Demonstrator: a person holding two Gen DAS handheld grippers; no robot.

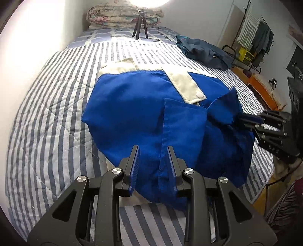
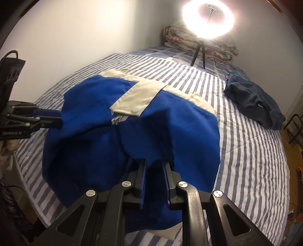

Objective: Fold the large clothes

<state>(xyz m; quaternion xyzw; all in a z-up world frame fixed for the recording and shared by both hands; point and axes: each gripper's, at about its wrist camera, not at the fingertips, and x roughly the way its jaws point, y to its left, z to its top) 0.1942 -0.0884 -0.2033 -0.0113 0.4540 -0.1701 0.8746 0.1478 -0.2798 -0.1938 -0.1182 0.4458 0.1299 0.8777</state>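
blue jacket on striped bed, near edge lifted. left gripper and right gripper both clamped on hem. risk: thin pinch slips, bunched cloth sags, fold lands crooked over cream placket.

Left wrist view: taken from just behind the left gripper, tilted down along its fingers across the bed toward the headboard end; the blue jacket is seen close below.
Left view, far side: the right gripper is caught at the right edge, with the tripod at the top.
Right wrist view: taken from just behind the right gripper, tilted down the same way, close over the blue jacket.
Right view, far side: the left gripper is caught at the left edge; the ring light is faced at upper right.
Shared: the blue jacket, the striped bed, the tripod, the folded quilt and the dark clothes are seen in both.
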